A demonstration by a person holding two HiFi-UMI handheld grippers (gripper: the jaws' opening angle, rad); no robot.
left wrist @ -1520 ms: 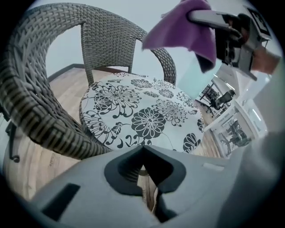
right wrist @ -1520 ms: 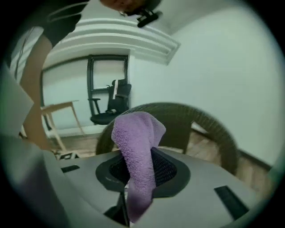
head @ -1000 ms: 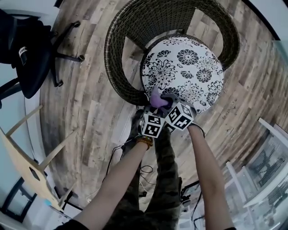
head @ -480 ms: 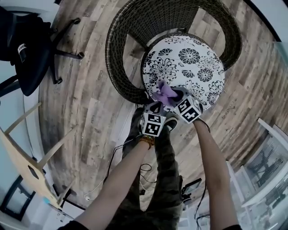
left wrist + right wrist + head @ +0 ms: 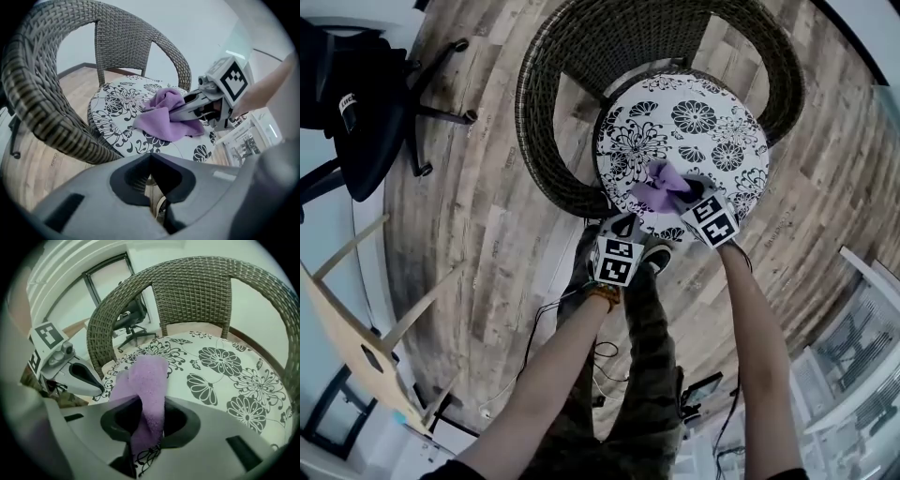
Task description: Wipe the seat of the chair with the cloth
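Within 1 s the crumpled, fuzzy purple cloth point(image 5: 661, 186) has been dragged from the near rim further onto the round, black-flowered white seat cushion point(image 5: 708, 122) of the grey wicker chair point(image 5: 546, 103), so wiping is judged under way. It is clamped in the right gripper point(image 5: 686, 192) (folds trailing on the cushion); the left gripper point(image 5: 623, 227) is held closed, empty.

My claw point(image 5: 149, 426) is clamped on the purple cloth point(image 5: 147, 376), which flops forward onto the near-left part of the flowery seat point(image 5: 220, 371). Left gripper point(image 5: 70, 369) sits just off the seat's left edge. Wicker back point(image 5: 197, 291) curves behind the seat, with an office chair point(image 5: 131, 319) way past it.
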